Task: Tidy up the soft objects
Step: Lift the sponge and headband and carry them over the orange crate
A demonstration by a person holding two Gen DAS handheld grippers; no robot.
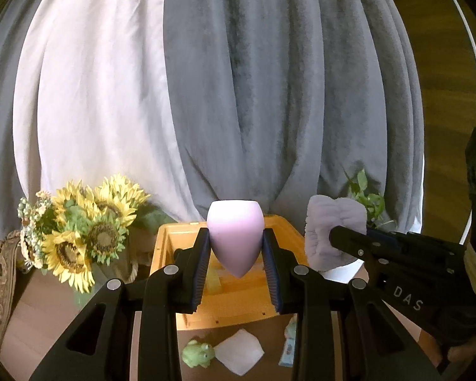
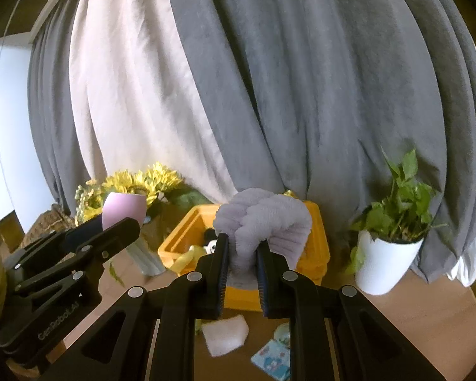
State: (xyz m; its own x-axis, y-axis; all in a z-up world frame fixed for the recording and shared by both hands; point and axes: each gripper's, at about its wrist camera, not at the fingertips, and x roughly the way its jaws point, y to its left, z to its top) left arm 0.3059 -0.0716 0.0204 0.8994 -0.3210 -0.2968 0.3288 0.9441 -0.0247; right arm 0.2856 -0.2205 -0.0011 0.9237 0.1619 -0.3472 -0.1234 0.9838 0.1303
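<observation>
My left gripper is shut on a pink egg-shaped sponge and holds it above the yellow bin. My right gripper is shut on a fluffy lilac cloth, also held above the yellow bin. The right gripper and the lilac cloth show at the right of the left wrist view. The left gripper with the pink sponge shows at the left of the right wrist view. The bin holds a small black-and-white plush and a yellow item.
On the wooden table in front of the bin lie a white foam square, a green frog toy and a small blue packet. Sunflowers stand left of the bin. A potted plant stands right. Curtains hang behind.
</observation>
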